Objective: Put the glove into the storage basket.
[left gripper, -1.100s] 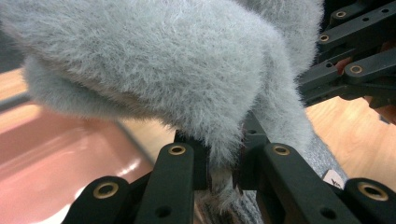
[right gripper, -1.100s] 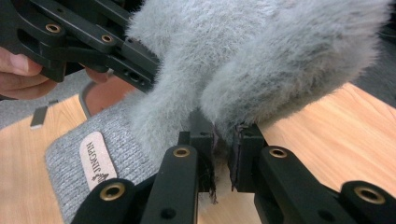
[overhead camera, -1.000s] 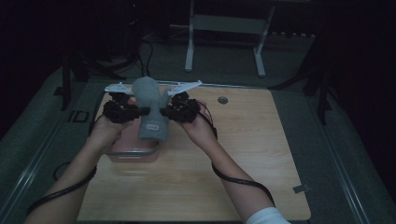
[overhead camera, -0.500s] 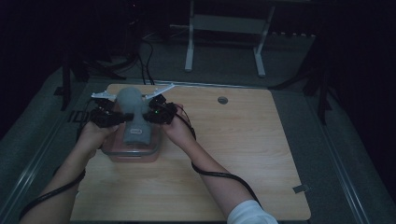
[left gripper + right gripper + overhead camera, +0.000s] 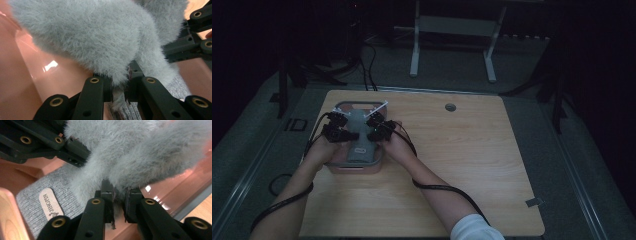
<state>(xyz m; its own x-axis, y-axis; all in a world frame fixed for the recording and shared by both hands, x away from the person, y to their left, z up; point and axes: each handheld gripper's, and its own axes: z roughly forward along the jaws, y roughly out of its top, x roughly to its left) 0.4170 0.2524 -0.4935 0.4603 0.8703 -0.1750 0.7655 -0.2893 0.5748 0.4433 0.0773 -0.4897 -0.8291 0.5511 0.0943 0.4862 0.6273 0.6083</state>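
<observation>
A grey fuzzy knit hat (image 5: 360,146) lies low in a pink box (image 5: 354,169) at the table's left side. My left gripper (image 5: 344,133) pinches its left edge and my right gripper (image 5: 371,132) its right edge. In the left gripper view my left gripper (image 5: 120,83) is shut on a tuft of the hat (image 5: 100,37). In the right gripper view my right gripper (image 5: 117,193) holds the fur of the hat (image 5: 140,152); its jaws have just been opening slightly, with fur still between them. A tan label (image 5: 50,203) sits on the ribbed cuff.
The wooden table (image 5: 472,160) stretches to the right of the box, with a round cable hole (image 5: 450,107) near its far edge. A grey metal stand (image 5: 452,30) rises behind the table. The pink box walls (image 5: 30,75) close in around both grippers.
Both hands have come down and to the left with the hat. It hung above the box before and now lies inside it.
</observation>
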